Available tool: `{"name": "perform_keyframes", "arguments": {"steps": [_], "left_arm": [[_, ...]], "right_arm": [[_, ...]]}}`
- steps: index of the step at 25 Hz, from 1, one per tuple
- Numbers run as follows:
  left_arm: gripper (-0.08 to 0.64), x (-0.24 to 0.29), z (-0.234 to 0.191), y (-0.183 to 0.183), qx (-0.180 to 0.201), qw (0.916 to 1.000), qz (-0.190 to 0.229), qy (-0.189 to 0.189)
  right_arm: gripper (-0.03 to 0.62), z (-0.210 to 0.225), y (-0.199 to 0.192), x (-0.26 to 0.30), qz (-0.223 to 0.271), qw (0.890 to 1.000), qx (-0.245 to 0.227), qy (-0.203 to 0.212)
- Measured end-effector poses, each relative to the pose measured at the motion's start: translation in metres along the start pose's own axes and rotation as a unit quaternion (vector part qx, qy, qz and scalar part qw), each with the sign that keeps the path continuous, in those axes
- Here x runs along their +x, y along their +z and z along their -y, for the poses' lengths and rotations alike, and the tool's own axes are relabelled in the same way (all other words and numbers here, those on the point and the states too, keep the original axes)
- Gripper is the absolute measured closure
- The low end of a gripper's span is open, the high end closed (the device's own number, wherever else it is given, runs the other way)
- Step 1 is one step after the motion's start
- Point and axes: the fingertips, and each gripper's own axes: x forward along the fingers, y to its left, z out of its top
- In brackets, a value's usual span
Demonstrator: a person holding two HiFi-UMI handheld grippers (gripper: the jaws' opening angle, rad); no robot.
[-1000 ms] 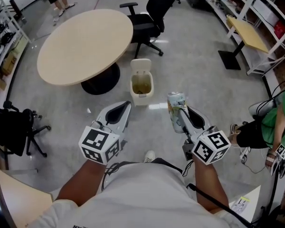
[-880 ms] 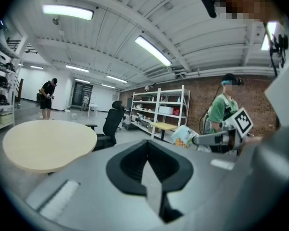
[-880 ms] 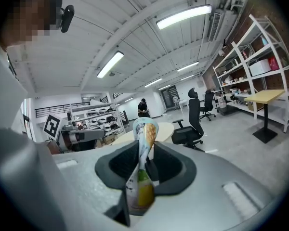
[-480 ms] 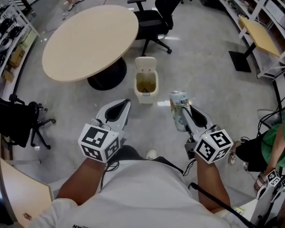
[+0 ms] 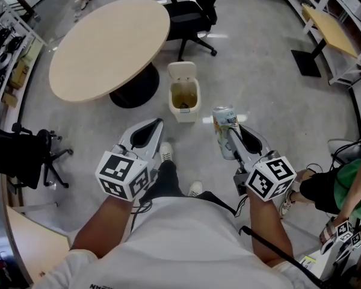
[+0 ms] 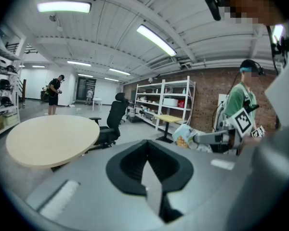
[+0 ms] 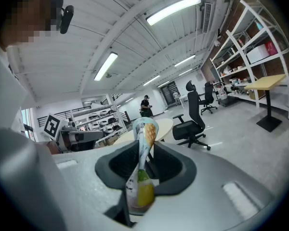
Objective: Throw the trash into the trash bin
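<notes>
On my feed I see a round beige table [image 5: 108, 44] on a dark pedestal, with a black office chair [image 5: 189, 14] just beside its far right edge. Another black chair [image 5: 21, 158] stands at the left, well apart from it. A yellow-topped desk [image 5: 330, 24] sits near white shelving [image 6: 166, 105]. A person in a green shirt [image 5: 356, 182] is at the right edge.

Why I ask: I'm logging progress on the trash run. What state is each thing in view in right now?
trash bin, upright on the floor, lid flipped open.
can, squashed, off the floor, not yet in the trash bin.
right gripper, fingers shut on the can.
left gripper, fingers together, holding nothing.
</notes>
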Motion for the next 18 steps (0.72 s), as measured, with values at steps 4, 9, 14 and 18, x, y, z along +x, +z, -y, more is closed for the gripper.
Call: {"name": "perform_keyframes", "arguments": {"steps": [4,9,14,18], "left_arm": [[0.552,0.012,-0.003,-0.002,0.003,0.9999,-0.005,-0.012],[0.552,0.027,-0.005,0.001,0.004,0.9997,-0.009,-0.023],[0.552,0.038,-0.022,0.002,0.001,0.9997,-0.013,-0.023],[0.552,0.044,-0.045,0.000,-0.004,0.9997,-0.016,-0.019]], "right_arm": [[0.495,0.006,-0.006,0.000,0.000,1.000,0.007,-0.014],[0.495,0.022,-0.003,0.002,0.000,0.999,0.011,-0.031],[0.495,0.037,0.006,0.021,0.001,0.999,0.014,-0.043],[0.495,0.041,0.013,0.045,-0.004,0.999,0.009,-0.045]]}}
